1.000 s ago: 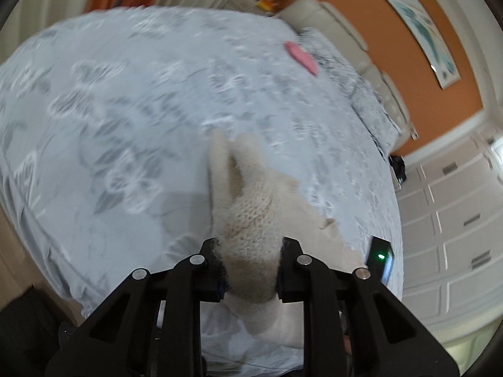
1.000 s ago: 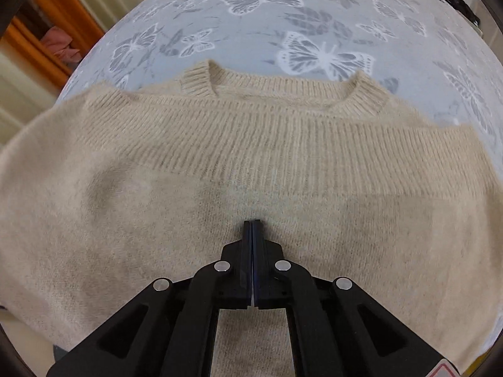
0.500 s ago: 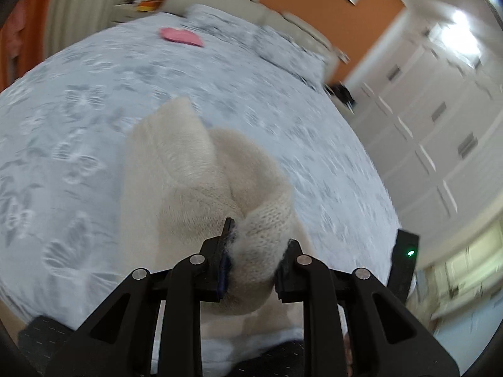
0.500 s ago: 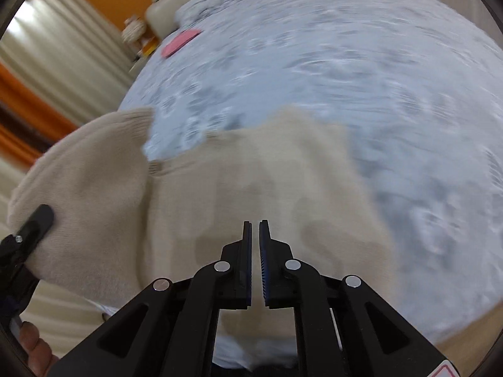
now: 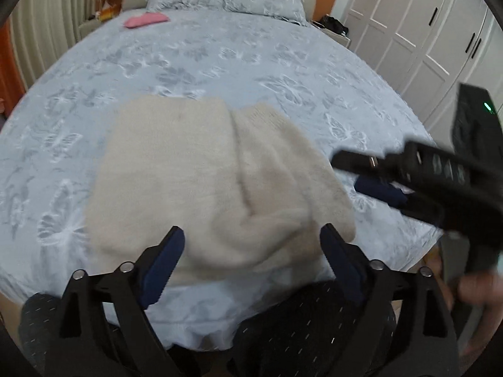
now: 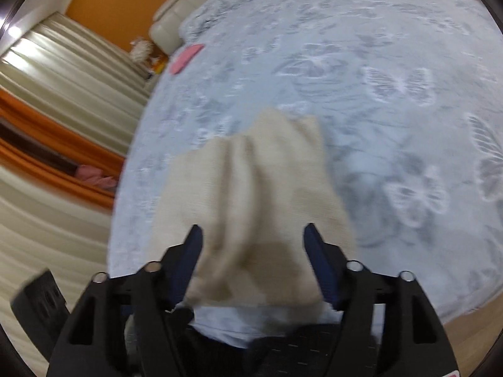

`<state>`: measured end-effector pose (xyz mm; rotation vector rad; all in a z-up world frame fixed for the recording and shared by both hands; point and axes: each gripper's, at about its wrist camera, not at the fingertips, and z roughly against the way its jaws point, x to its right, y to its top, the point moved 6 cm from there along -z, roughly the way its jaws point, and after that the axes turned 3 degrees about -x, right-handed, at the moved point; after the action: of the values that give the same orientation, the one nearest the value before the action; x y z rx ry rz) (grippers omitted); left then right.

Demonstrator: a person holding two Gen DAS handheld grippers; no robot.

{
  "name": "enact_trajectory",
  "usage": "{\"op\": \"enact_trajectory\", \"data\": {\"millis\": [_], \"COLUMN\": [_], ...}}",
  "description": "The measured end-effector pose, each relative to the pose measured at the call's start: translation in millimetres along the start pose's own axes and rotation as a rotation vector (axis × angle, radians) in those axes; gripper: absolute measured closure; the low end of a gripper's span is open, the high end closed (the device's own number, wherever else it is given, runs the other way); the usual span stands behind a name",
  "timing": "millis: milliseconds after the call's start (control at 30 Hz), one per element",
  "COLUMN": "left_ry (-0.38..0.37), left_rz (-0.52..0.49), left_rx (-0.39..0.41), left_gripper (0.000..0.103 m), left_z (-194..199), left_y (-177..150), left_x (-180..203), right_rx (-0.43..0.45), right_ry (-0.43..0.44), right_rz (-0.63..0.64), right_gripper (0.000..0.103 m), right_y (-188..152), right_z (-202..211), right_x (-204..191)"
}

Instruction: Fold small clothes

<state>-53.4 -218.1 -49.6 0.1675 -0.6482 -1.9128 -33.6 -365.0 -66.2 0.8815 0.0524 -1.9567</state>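
Observation:
A cream knitted sweater [image 5: 201, 182] lies folded in a compact bundle near the front edge of the bed; it also shows in the right wrist view [image 6: 251, 201]. My left gripper [image 5: 251, 251] is open and empty, jaws wide, just above the sweater's near edge. My right gripper [image 6: 251, 245] is open and empty, also over the sweater's near edge. The right gripper's body [image 5: 433, 176] shows in the left wrist view at the right, blurred.
The bed [image 5: 220, 56] has a pale blue butterfly-print cover. A pink item [image 5: 146, 19] lies near the pillows [image 5: 226, 0]. A dark navy item [image 5: 380, 190] lies right of the sweater. White wardrobes [image 5: 424, 31] stand at the right, curtains [image 6: 63, 72] at the left.
My left gripper has let go of the sweater fold and opened wide. My right gripper has opened from shut. Both have drawn back; the sweater now lies folded on the bed.

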Motion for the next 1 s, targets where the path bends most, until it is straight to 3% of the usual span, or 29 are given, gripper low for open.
{"op": "enact_trajectory", "data": {"millis": [67, 233, 367, 400, 467, 500, 567, 700, 833, 967, 1000], "left_ry": [0.005, 0.073, 0.091, 0.094, 0.107, 0.118, 0.135, 0.147, 0.14, 0.134, 0.133], "left_rz": [0.004, 0.101, 0.18, 0.186, 0.187, 0.181, 0.17, 0.155, 0.148, 0.151, 0.15], "left_rx": [-0.007, -0.038, -0.075, -0.078, -0.08, -0.081, -0.082, -0.083, -0.09, -0.119, -0.125], "left_gripper": [0.017, 0.016, 0.016, 0.016, 0.016, 0.016, 0.016, 0.016, 0.016, 0.015, 0.015], "left_z": [9.0, 26.7, 32.0, 32.9, 36.2, 36.6, 37.6, 38.6, 34.5, 23.9, 21.8], "left_y": [-5.2, -20.6, -34.1, -35.2, -36.8, -36.6, -36.4, -37.6, -39.0, -43.2, -44.4], "left_x": [-9.0, -55.2, -84.0, -88.2, -92.8, -95.1, -96.7, -94.3, -89.5, -85.1, -83.7], "right_rx": [-0.039, -0.186, -0.268, -0.277, -0.264, -0.253, -0.205, -0.077, 0.003, -0.117, -0.146], "right_ry": [0.013, -0.048, -0.002, 0.018, 0.026, 0.007, 0.024, 0.109, 0.049, -0.098, -0.098], "right_rz": [0.021, 0.06, 0.012, 0.018, 0.05, 0.089, 0.136, 0.152, 0.116, -0.008, -0.022], "right_gripper": [0.027, 0.024, 0.024, 0.027, 0.066, 0.078, 0.084, 0.085, 0.085, 0.084, 0.084], "right_y": [5.4, 6.3, -4.9, -8.6, -13.7, -13.9, -6.0, 19.9, 25.4, 7.6, 0.7], "right_z": [-14.4, -74.5, -111.4, -118.1, -122.6, -122.3, -108.1, -55.2, -22.5, -58.8, -66.9], "right_x": [-12.2, -27.2, -40.7, -49.5, -63.2, -72.1, -89.0, -104.4, -64.8, 18.0, 29.3]}}
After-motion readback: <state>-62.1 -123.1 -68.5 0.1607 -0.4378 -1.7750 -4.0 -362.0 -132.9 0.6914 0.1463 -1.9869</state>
